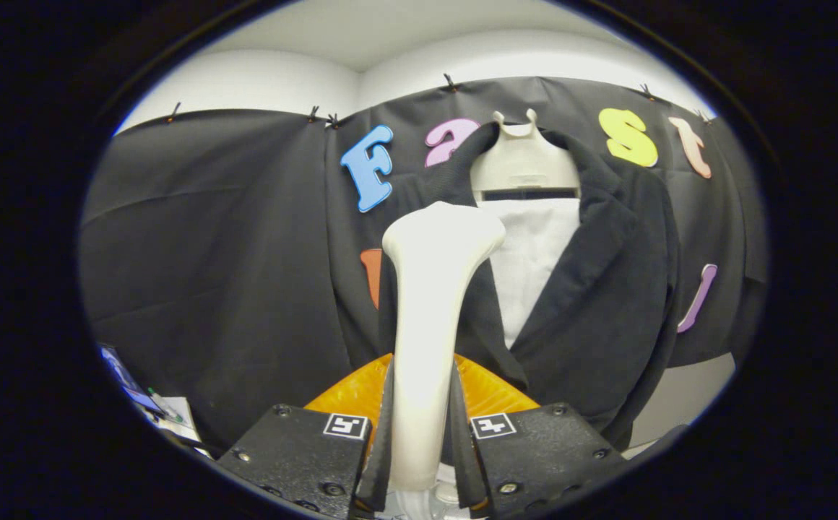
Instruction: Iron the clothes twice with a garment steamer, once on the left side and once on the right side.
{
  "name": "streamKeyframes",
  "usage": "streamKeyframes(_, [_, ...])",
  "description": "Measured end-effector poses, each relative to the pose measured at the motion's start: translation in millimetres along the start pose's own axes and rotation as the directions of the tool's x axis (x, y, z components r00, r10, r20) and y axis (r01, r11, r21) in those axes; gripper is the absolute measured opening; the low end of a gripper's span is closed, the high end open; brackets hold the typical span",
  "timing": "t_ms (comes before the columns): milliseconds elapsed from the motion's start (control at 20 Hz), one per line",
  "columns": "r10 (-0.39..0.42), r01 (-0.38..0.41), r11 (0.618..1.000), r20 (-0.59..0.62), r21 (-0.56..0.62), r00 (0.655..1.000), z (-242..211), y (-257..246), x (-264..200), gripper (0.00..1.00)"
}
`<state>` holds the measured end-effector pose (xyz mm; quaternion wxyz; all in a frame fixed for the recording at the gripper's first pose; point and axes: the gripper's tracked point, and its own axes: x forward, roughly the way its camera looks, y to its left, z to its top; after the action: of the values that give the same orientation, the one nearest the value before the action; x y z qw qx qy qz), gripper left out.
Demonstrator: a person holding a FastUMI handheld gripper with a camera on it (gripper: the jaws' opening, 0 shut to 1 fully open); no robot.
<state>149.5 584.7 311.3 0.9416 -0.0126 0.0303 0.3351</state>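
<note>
Gripper (pixel 422 433) closed on the garment steamer (pixel 430 318): both fingers press its white handle, which stands upright between them. Steamer head at 12 o'clock from the fingers, just in front of the jacket's left lapel (contact cannot be told). Black jacket (pixel 607 289) hangs on a white hanger form (pixel 524 162), at 1 o'clock beyond the fingers.

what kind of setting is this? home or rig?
Likely a staged recording booth, not a home. Black cloth wall pinned up under a plain white wall, a dark jacket hung on a white hanger form, and the tool shut on a white garment steamer.
</note>
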Motion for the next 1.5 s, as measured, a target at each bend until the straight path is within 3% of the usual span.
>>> streamKeyframes(250, [-0.019, 0.019, 1.000, -0.010, -0.012, 1.000, -1, 5, 31, 0.39])
streamKeyframes(600, [-0.039, 0.036, 0.998, -0.055, -0.046, 0.998, -37, 5, 54, 0.39])
streamKeyframes(1100, [-0.022, 0.017, 1.000, -0.188, -0.026, 0.982, -121, 8, 51, 0.39])
streamKeyframes(1500, [-0.053, 0.053, 0.999, -0.269, -0.008, 0.962, -174, -18, 36, 0.38])
